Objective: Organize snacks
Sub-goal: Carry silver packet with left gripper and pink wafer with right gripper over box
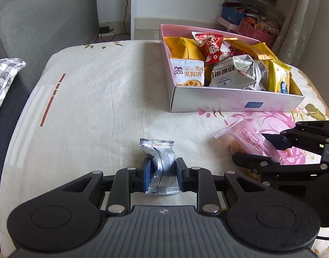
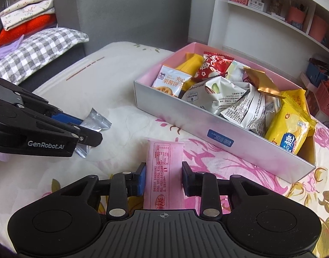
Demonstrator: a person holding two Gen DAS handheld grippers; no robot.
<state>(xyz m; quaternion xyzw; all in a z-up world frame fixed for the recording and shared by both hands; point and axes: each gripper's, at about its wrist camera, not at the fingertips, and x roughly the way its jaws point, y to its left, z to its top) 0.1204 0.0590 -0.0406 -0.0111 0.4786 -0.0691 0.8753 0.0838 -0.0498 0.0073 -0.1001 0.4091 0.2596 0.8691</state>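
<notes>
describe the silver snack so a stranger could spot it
On the bedspread, short of the pink box of snacks, lies a silver foil packet clamped in the left gripper. Its neighbour, the pink packet, is see-through.

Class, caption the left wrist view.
Left gripper pinches a silver packet beside the full snack box.
</notes>
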